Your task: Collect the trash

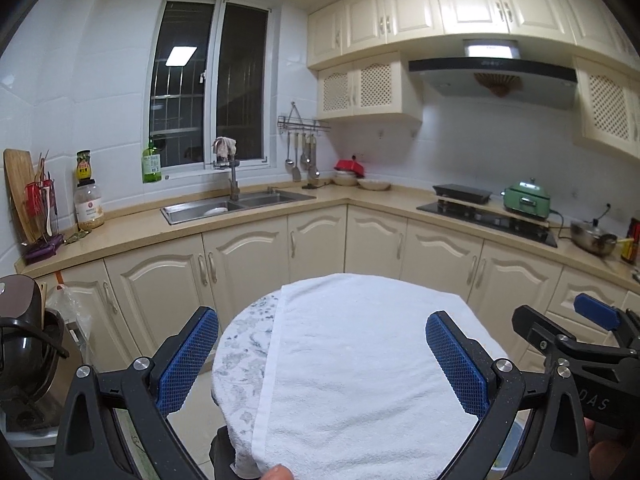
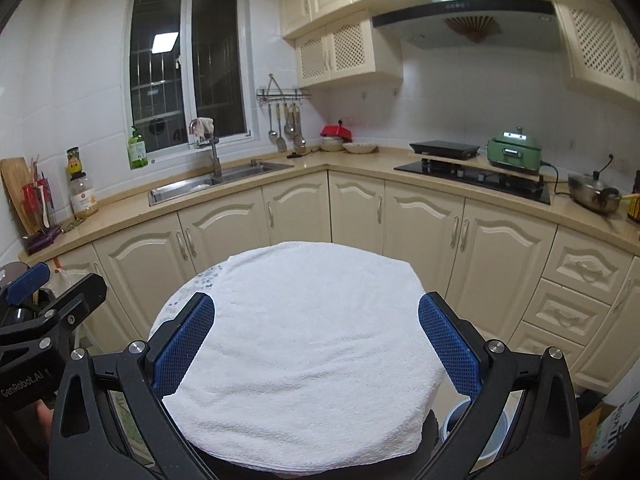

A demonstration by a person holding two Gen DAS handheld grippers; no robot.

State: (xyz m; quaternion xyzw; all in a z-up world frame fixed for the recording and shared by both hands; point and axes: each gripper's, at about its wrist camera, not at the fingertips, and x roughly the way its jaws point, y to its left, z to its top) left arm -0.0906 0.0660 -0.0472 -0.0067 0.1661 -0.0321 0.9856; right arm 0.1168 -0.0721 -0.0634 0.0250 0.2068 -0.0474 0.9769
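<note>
White towel (image 2: 304, 344) between spread fingers (image 2: 448, 344), both grippers empty.

Right out in front of the claw we've got a round table with a white towel (image 2: 304, 344) draped over it. Past that, cream cabinets (image 2: 224, 232) run under a beige countertop (image 2: 120, 216). Ahead and left of the claw there's a steel sink (image 2: 216, 180) below a dark window (image 2: 188, 68), with a green bottle (image 2: 137, 150) on the sill. Ahead to the right we see a black cooktop (image 2: 472, 178), a green electric pot (image 2: 514, 152) and a range hood (image 2: 464, 16) above. Far left: a cutting board (image 1: 18, 192) and a jar (image 1: 89, 204).
</note>
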